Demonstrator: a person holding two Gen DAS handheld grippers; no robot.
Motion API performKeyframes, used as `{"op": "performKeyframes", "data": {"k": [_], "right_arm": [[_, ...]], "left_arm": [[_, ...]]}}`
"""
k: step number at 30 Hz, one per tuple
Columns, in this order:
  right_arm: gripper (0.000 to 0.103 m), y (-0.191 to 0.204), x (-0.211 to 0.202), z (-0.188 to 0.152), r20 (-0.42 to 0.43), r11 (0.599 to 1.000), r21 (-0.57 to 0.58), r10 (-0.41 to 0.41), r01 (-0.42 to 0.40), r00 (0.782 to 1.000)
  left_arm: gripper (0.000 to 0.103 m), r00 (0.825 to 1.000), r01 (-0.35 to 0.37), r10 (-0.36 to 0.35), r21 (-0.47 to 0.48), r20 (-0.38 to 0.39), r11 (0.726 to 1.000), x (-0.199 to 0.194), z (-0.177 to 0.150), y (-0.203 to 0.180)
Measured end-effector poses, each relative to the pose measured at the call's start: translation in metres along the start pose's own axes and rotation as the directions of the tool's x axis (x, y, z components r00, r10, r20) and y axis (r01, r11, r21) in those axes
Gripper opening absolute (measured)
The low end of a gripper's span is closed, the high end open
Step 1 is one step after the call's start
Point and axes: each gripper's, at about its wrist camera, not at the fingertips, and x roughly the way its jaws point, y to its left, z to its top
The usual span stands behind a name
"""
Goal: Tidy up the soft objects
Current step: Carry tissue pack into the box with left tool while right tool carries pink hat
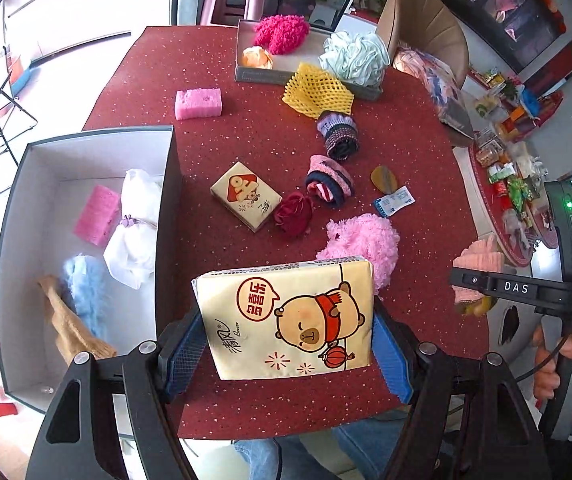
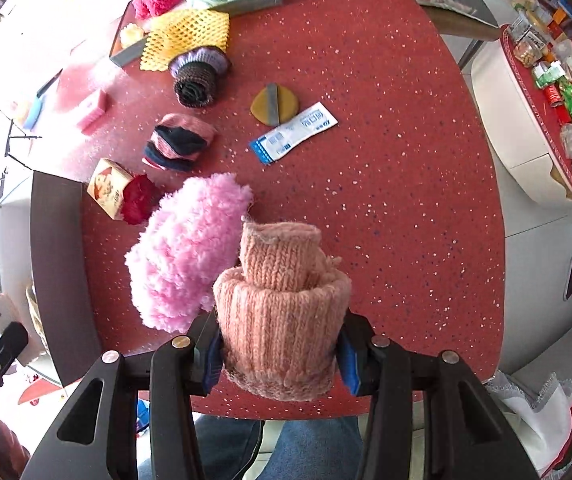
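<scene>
1. A red speckled table [image 1: 245, 64] carries scattered soft things beside an open box [image 1: 17, 208].
2. The left gripper [image 1: 286, 344] has its jaws clamped on a tissue pack [image 1: 286, 316] above the table.
3. The right gripper [image 2: 281, 356] has its jaws squeezing a rolled pink knit sock [image 2: 281, 300] above the table's near edge.

Right half of desk [image 2: 386, 160] bare: wide open lane for claw, only flat sachet [image 2: 294, 132] and small tan wedge [image 2: 273, 103] at its inner edge.

Middle crowded: fluffy pink ball [image 2: 189, 256], red rose [image 1: 294, 214], small tissue pack [image 1: 245, 196], two rolled socks [image 1: 330, 180] close together, narrow gaps.

Far edge blocked by tray [image 1: 245, 74], yellow foam net [image 1: 318, 90] draped over its rim.

Left: open box [image 1: 167, 184], upright dark wall; near corner of floor free.
</scene>
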Motion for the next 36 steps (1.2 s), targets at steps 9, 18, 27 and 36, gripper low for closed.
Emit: {"op": "performKeyframes", "data": {"k": [9,18,27,36], "right_arm": [[0.049,0.015,-0.008,0.001,0.019,0.999,-0.03,-0.025,0.026,1.0],[0.049,0.031,-0.013,0.004,0.031,0.995,-0.087,-0.043,0.046,0.999],[0.049,0.046,-0.017,0.002,0.035,0.988,-0.142,-0.053,0.057,0.998],[0.049,0.063,-0.017,0.001,0.036,0.981,-0.184,-0.052,0.058,0.998]], "left_arm": [[0.076,0.999,0.026,-0.025,-0.004,0.023,1.0,-0.006,-0.003,0.006],[0.076,0.998,0.045,-0.043,-0.036,0.052,0.998,-0.013,-0.009,0.014],[0.076,0.996,0.057,-0.052,-0.072,0.073,0.996,-0.022,-0.018,0.023],[0.076,0.995,0.047,-0.035,-0.125,0.097,0.991,-0.032,-0.03,0.039]]}}
